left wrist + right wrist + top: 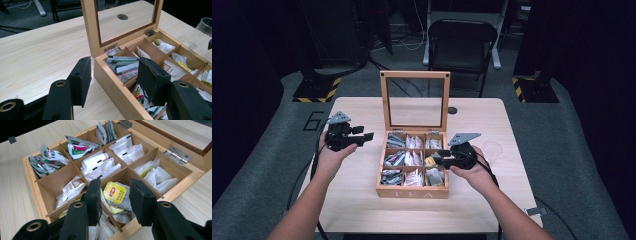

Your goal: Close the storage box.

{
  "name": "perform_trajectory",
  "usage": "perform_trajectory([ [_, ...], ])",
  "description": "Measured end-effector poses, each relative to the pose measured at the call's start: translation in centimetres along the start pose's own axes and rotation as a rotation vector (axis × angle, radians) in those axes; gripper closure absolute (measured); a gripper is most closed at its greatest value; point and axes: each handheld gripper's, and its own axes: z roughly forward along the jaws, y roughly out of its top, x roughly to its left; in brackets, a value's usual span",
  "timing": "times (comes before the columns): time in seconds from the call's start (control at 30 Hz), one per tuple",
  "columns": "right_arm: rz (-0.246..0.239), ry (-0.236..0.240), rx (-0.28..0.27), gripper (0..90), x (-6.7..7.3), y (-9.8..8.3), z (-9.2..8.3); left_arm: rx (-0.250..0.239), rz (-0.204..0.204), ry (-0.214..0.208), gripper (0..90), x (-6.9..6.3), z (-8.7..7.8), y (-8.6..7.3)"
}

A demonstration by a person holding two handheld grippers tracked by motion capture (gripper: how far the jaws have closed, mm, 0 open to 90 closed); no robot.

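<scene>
two grippers at wooden tea box [412, 191], right gripper [115, 195] jaws apart over yellow tea bag [115, 192], not pinching, left gripper [113, 75] open, empty, beside box

In the left gripper view, the open wooden tea box [110, 75] with its nine compartments runs off the right and bottom edges, and the right-hand black jaw covers part of the packets in its near compartments. A clear plastic cup [205, 26] is cut by the right edge there, so just its rim and part of its wall appear. In the right gripper view, the yellow-labelled tea bag [115, 193] lies between the jaws, its lower part hidden behind them, and its print is too small to read.
</scene>
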Motion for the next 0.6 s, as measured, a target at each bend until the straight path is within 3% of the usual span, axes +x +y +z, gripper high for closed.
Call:
perform_trajectory([
  [0.6,-0.009,0.040,0.019,64.9,0.8,-1.2,0.8,-0.004,-0.006,-0.002,44.9,0.0,0.0,-0.2],
])
